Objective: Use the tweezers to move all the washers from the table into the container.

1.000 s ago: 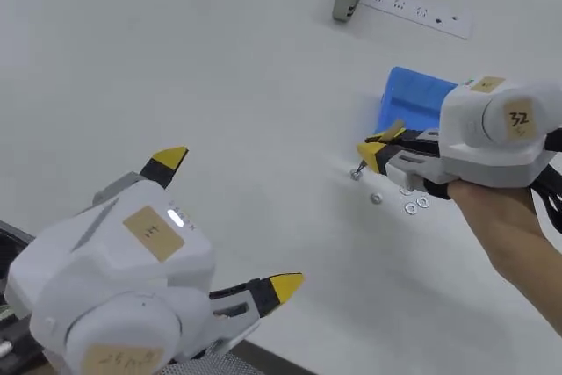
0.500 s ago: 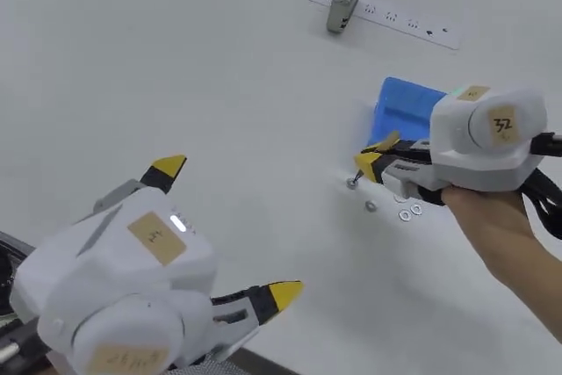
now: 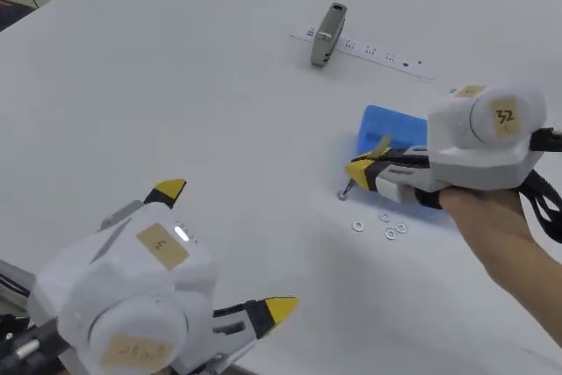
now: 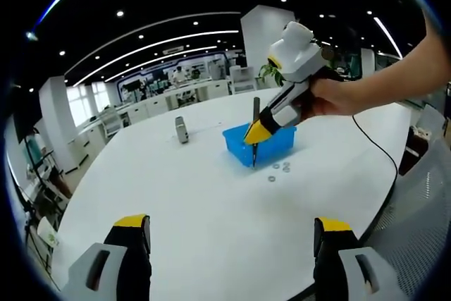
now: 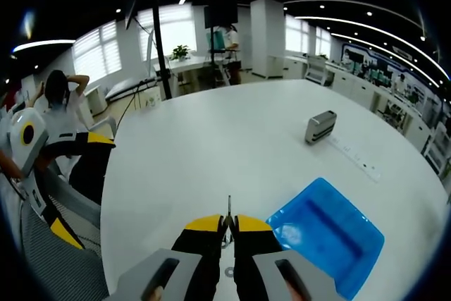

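Steel, small and flat: washers (image 3: 390, 234) loose on the desk (image 3: 176, 85) in the head view, at 5 o'clock of the tweezers (image 3: 345, 191), just beside the blue container (image 3: 386, 125). Right tongs (image 3: 362, 164) clamped narrow on the tweezers; left tongs (image 3: 225, 248) spread wide at 8 o'clock, holding nothing. Likely to skid or flick away if pinched off-centre.

Left gripper view: nothing between tweezer tip and washers.

Right gripper view: container at 4 o'clock; grey box (image 5: 320, 126) and power strip (image 5: 356, 160) well beyond, no obstacle.
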### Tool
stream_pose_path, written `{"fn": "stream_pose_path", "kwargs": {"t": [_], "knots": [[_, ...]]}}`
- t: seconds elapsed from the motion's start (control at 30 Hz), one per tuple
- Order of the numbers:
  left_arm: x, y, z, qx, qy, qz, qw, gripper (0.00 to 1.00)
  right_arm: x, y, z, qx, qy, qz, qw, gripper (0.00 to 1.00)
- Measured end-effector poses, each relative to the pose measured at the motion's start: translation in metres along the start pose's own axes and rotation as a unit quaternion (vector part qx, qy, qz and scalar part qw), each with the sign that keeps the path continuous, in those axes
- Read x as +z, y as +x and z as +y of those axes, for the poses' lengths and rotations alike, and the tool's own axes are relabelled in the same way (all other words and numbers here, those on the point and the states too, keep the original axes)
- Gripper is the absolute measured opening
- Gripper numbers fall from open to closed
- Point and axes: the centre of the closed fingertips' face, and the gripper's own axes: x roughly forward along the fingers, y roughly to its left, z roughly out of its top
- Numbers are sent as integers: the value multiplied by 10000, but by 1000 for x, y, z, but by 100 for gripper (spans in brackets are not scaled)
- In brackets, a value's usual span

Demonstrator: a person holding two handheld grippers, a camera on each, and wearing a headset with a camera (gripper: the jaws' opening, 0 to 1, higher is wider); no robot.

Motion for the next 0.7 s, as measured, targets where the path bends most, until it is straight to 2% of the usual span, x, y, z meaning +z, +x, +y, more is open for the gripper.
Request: {"fn": "stream_pose_path", "kwargs": {"t": [0.17,0.3,0.47,0.7], "knots": [[1,0,0,-15,-44,-22,10000,99,8,-10,-1,-89,-5,-37,10000,1],[0,0,-1,-10,46,9,10000,99,14,-16,-4,-140,-11,-63,9999,1],[0,-1,-2,-22,110,6,9999,99,21,-23,-11,-229,-2,-105,9997,1],[1,-1,-2,-47,37,-18,10000,99,25,-26,-27,-364,46,-112,9993,0]]}}
